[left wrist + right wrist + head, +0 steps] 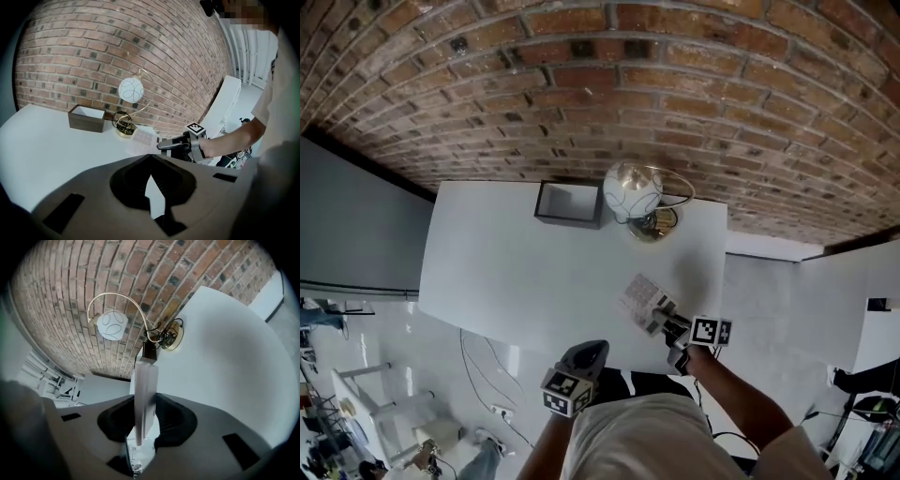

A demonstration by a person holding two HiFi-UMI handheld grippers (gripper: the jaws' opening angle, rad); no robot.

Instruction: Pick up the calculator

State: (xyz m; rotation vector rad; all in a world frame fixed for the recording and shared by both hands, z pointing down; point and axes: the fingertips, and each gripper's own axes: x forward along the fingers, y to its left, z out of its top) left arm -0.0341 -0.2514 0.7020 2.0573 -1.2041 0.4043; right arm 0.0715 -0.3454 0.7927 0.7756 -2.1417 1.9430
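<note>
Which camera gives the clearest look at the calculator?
The head view: the calculator shows its keyed face, clamped by the right gripper. The left gripper view shows it small and slanted; the right gripper view, only its thin edge.

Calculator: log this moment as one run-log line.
calculator: clamped edge-on, lifted off white table | right claw: shut on calculator | left claw: shut, empty

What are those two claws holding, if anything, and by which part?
The right gripper clamps the calculator by its near end, edge-on between the jaws; the left gripper holds nothing.
</note>
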